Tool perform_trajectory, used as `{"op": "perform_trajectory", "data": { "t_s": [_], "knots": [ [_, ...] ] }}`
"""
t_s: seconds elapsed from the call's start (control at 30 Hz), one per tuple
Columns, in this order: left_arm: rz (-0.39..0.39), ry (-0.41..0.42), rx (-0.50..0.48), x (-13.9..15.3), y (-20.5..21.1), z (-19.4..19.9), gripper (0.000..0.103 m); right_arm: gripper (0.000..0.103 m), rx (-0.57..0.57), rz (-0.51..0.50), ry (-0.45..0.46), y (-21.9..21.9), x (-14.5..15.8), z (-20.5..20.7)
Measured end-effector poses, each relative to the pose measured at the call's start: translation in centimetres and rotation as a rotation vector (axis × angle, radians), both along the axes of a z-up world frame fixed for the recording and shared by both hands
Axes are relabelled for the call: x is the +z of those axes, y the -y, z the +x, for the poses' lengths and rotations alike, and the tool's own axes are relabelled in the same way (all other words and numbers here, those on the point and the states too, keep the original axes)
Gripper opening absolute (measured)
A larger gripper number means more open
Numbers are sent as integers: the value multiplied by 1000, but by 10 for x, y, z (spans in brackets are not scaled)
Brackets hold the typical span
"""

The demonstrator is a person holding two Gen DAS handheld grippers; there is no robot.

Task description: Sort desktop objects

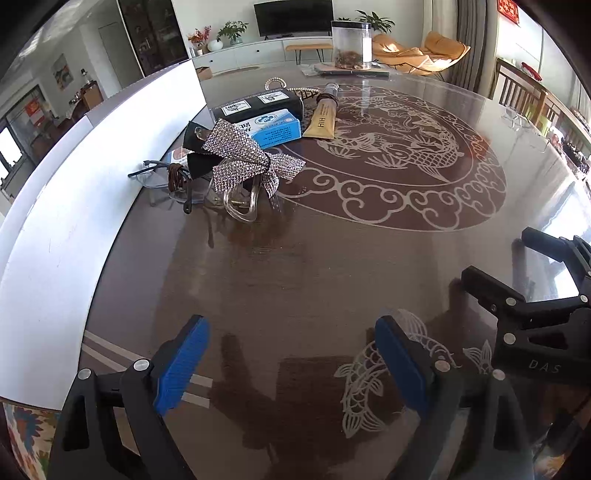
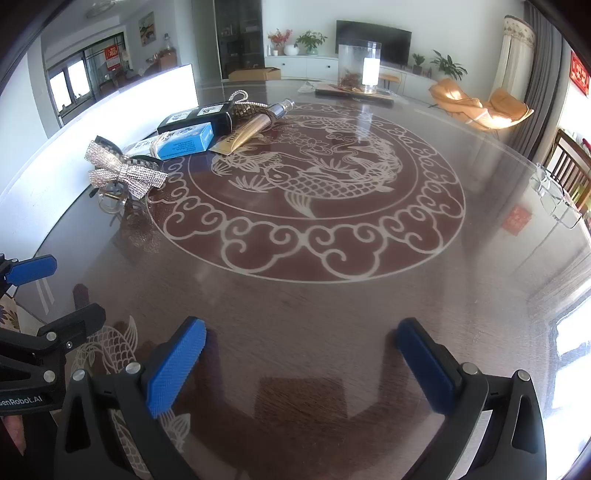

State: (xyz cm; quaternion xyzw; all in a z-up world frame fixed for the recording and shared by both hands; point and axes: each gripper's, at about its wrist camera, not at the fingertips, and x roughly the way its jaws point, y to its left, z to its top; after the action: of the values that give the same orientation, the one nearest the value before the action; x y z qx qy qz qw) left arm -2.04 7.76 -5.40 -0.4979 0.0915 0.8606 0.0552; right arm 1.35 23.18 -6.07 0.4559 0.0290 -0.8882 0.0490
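Glass table (image 1: 295, 258) | rhinestone bow (image 1: 247, 155) far ahead-left | left gripper (image 1: 291, 362), right gripper (image 2: 301, 365) spread, empty

1. I see a round dark tabletop (image 2: 332, 332) under glass, etched with a pale fish medallion (image 2: 314, 181).
2. A black television (image 1: 293, 16) sits above a long white cabinet (image 1: 255, 55) on the far wall.
3. 2 orange lounge chairs (image 2: 480, 107) catch sunlight beside grey curtains (image 2: 539, 85).
4. Potted plants (image 1: 232, 31) stand on the cabinet.
5. Bright windows (image 2: 70, 86) glare at far left.
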Motion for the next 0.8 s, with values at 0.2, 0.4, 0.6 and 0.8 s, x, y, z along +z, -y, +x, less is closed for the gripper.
{"op": "perform_trajectory", "data": {
  "t_s": [0.2, 0.4, 0.6, 0.8],
  "knots": [
    [28, 27, 22, -3, 5, -3, 92, 103, 1, 0, 0, 0, 0, 0],
    [21, 29, 20, -3, 3, -3, 92, 103, 1, 0, 0, 0, 0, 0],
    [24, 30, 26, -3, 4, -3, 92, 103, 1, 0, 0, 0, 0, 0],
    [32, 34, 35, -4, 6, -4, 92, 103, 2, 0, 0, 0, 0, 0]
  ]
}}
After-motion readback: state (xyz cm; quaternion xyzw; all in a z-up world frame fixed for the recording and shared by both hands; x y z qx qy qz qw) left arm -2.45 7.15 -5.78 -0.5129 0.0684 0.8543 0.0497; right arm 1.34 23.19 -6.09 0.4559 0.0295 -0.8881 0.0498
